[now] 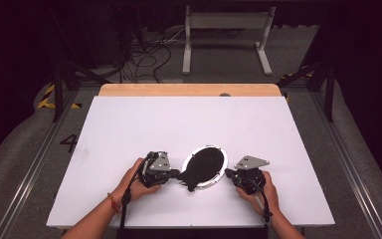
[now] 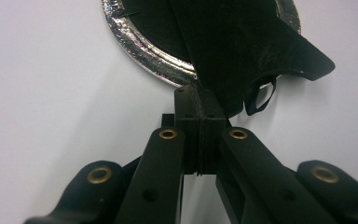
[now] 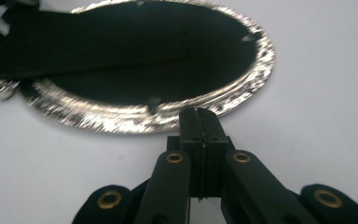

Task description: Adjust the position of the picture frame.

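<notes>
An oval silver picture frame [image 1: 214,148] lies face down on the white table [image 1: 129,124], its black back [image 3: 177,70] turned up. A black stand flap [image 1: 193,175] reaches from the back past the rim toward the near left. My left gripper [image 1: 177,174] is shut, and its tips [image 2: 201,93] sit right at the flap's [image 2: 242,46] lower edge beside the rim [image 2: 140,44]. Whether the flap is pinched between them I cannot tell. The right gripper [image 1: 227,173] is shut too, with its tips [image 3: 200,112] against the frame's shiny rim [image 3: 121,119].
A small metal ring [image 3: 0,88] hangs at the frame's edge near the flap [image 3: 51,42]. The table's wooden back strip [image 1: 189,90] runs along the far side. Beyond it stand a white stand [image 1: 226,35] and cables on the floor [image 1: 144,59].
</notes>
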`<control>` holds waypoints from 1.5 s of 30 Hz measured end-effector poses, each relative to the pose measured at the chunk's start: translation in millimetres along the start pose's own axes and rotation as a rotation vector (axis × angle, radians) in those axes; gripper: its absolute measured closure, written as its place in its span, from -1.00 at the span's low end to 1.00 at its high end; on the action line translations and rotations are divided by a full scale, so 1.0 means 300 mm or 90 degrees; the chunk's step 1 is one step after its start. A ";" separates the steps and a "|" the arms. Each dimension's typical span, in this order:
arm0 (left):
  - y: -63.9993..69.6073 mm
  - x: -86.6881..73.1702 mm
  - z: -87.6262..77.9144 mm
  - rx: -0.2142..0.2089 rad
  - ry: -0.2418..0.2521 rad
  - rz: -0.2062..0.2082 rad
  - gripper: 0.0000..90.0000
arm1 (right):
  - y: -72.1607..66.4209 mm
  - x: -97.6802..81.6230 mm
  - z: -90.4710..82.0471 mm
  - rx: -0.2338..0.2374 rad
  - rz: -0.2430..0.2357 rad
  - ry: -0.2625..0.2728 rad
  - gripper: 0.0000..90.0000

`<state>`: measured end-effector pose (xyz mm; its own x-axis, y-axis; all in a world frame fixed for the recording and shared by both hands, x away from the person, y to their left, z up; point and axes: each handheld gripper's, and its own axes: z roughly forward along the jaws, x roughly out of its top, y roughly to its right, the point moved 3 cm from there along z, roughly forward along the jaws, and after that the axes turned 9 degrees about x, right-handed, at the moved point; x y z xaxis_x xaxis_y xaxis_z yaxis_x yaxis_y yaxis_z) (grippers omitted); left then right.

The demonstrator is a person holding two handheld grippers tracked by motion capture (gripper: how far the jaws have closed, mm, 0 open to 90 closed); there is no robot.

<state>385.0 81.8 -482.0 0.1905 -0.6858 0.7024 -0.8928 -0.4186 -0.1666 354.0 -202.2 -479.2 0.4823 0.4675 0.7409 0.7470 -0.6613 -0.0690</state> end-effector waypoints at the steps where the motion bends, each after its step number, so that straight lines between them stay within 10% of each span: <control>1: 0.000 -0.001 0.001 0.000 -0.001 0.000 1.00 | -0.005 -0.001 -0.002 0.006 0.001 -0.002 1.00; 21: 0.012 0.001 0.008 -0.010 0.001 -0.019 1.00 | -0.002 0.047 0.053 -0.007 0.003 0.002 1.00; 45: 0.023 -0.006 0.001 -0.030 0.002 -0.020 1.00 | -0.067 0.025 0.043 0.047 -0.005 0.004 1.00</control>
<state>378.7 80.0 -484.5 0.2180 -0.6706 0.7091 -0.9045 -0.4117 -0.1112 348.4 -177.9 -480.8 0.4735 0.4692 0.7454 0.7826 -0.6125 -0.1116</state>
